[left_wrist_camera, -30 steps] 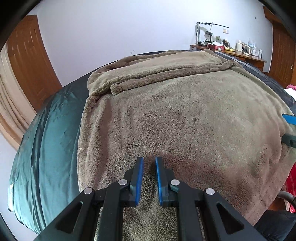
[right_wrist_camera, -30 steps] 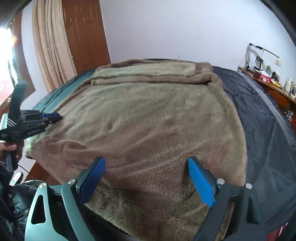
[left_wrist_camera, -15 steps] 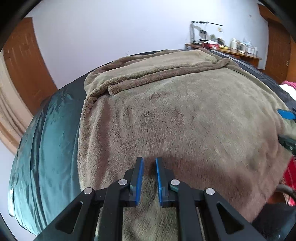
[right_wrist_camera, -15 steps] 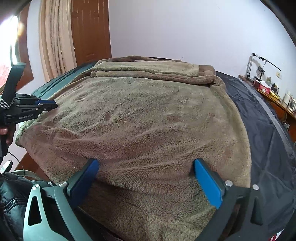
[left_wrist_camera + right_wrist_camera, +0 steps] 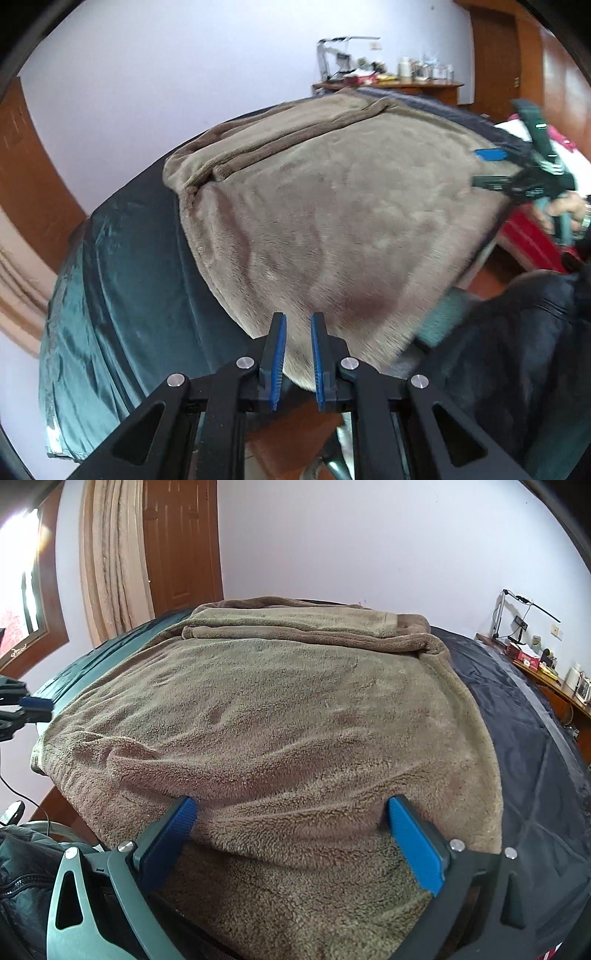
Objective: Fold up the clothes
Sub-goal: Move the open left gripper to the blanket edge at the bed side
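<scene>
A brown fleece garment (image 5: 295, 709) lies spread over the bed, with a folded band along its far edge (image 5: 295, 627). My right gripper (image 5: 291, 805) is open wide at the near edge, its blue pads (image 5: 413, 845) straddling a ridge of fleece without pinching it. My left gripper (image 5: 297, 321) is shut with nothing in it, just off the fleece's near left corner (image 5: 266, 314). In the right wrist view the left gripper (image 5: 37, 709) pokes in at the far left, apart from the cloth. The left wrist view shows the right gripper (image 5: 484, 168) at the fleece's right edge, held by a hand (image 5: 565, 210).
The bed wears a teal sheet (image 5: 122, 295) on the left and a dark one (image 5: 535, 757) on the right. A cluttered wooden desk (image 5: 388, 83) with a lamp stands against the far wall. A curtain (image 5: 114, 565) and door (image 5: 181, 554) are far left. A dark jacket (image 5: 517, 332) is close by.
My left gripper swung leftward from over the fleece to just off its near left corner, staying shut. The right jaws widened a little over the near edge.
</scene>
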Demonstrator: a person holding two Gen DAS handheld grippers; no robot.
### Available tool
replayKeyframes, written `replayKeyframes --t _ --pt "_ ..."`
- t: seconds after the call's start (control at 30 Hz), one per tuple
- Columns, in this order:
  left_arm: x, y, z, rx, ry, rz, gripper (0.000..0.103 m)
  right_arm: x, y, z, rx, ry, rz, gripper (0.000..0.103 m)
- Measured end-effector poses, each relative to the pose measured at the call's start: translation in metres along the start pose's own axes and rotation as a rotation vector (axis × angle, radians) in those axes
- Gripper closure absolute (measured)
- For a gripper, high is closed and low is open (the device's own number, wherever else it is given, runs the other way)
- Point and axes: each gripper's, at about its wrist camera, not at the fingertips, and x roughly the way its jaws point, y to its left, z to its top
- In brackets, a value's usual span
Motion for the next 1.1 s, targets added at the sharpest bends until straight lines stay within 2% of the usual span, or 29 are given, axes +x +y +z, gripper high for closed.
replayKeyframes --t 0.2,0.3,0.4,0.53,0.77,0.93,1.1 --pt "-0.017 -0.018 -0.019 0.094 -0.014 -0.107 0.089 0.001 0.001 0.000 0.004 -0.004 -0.004 0.001" --pt "-0.021 -0.028 -0.027 0.110 -0.021 -0.166 0.089 0.001 -0.001 0.000 0.002 -0.005 -0.002 0.001" --pt "-0.017 -0.033 -0.035 0.093 -0.005 -0.174 0.089 0.001 -0.001 0.000 0.003 -0.007 -0.003 0.001" --pt "-0.001 -0.031 -0.044 0.020 0.043 -0.147 0.089 0.001 0.000 0.000 0.005 -0.010 -0.006 0.001" --pt "0.008 -0.042 -0.052 0.041 0.021 -0.048 0.089 -0.001 0.000 -0.001 0.006 -0.012 -0.008 0.001" --pt "0.008 -0.039 -0.053 -0.018 -0.005 -0.016 0.089 -0.001 0.000 0.000 0.007 -0.015 -0.008 0.001" --pt "0.005 -0.048 -0.052 0.017 -0.012 0.041 0.089 -0.001 0.000 0.000 0.009 -0.015 -0.009 0.001"
